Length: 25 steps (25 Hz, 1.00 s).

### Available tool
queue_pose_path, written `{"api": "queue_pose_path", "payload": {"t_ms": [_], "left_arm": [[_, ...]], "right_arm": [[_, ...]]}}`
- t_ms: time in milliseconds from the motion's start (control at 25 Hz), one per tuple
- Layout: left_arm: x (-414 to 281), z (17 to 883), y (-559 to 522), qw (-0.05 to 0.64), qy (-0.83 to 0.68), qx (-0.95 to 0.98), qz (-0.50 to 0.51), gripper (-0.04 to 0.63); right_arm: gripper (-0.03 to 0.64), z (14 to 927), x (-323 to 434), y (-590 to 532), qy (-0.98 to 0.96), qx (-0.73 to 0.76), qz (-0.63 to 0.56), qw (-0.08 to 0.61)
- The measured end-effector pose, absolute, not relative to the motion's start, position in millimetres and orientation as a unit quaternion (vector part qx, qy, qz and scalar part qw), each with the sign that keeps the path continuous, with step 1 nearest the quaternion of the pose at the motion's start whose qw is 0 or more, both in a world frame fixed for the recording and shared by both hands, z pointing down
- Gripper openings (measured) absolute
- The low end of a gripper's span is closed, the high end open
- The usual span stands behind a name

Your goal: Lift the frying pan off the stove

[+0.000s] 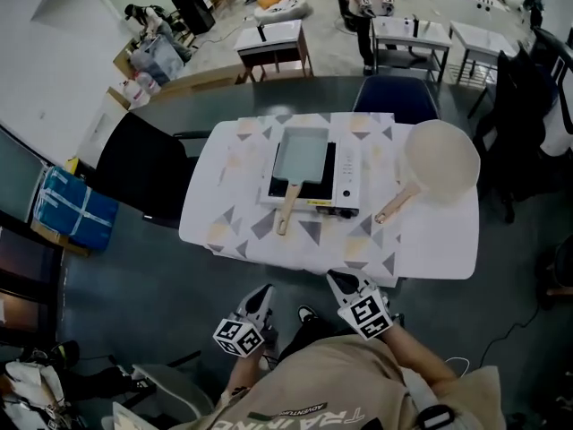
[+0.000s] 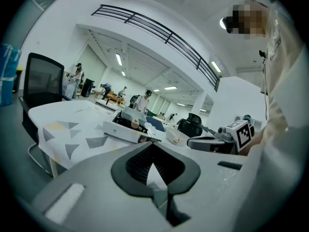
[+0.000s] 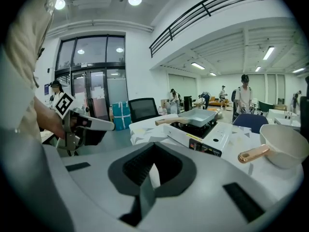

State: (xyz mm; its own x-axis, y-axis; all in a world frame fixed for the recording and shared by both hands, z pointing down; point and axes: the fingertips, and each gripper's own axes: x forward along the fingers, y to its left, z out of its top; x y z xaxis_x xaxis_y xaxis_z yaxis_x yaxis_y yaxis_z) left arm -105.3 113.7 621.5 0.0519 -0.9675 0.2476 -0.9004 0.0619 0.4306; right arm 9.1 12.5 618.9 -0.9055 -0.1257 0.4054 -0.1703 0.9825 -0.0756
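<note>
A rectangular grey frying pan (image 1: 301, 157) with a wooden handle (image 1: 288, 210) sits on a white portable stove (image 1: 349, 176) in the middle of the patterned table (image 1: 421, 240). In the right gripper view the pan (image 3: 200, 116) rests on the stove (image 3: 208, 138) ahead and to the right. Both grippers hang low at the person's body, short of the table's near edge. My left gripper (image 1: 265, 291) is shut and empty, and its jaws (image 2: 154, 172) meet. My right gripper (image 1: 337, 280) is also shut with nothing in it, and its jaws (image 3: 150, 178) are closed together.
A round white saucepan (image 1: 440, 159) with a wooden handle lies on the table right of the stove. A black office chair (image 1: 139, 168) stands at the table's left and a blue chair (image 1: 394, 97) behind it. More tables and people are farther back.
</note>
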Motion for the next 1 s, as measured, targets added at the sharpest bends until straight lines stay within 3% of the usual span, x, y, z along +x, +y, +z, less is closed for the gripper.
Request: {"api": "queue_pose_path", "payload": {"t_ms": [440,640,1000], "left_arm": [[-196.2,616.2,88.4,0.236,-0.625,0.741,-0.069,-0.002],[-212.3,620.9,76.3,0.256,-0.612,0.743,-0.095,-0.002],[-235.7,620.4,14.8,0.281,-0.581,0.759,-0.089,-0.002]], "right_arm": [[-0.005,592.6,-85.0,11.2,-0.971,0.149,0.035,0.185],[-0.005,599.5,-91.6,3.0,-0.965,0.162,0.043,0.203],[-0.005,600.7,-131.6,-62.5,-0.968,0.182,0.064,0.160]]}}
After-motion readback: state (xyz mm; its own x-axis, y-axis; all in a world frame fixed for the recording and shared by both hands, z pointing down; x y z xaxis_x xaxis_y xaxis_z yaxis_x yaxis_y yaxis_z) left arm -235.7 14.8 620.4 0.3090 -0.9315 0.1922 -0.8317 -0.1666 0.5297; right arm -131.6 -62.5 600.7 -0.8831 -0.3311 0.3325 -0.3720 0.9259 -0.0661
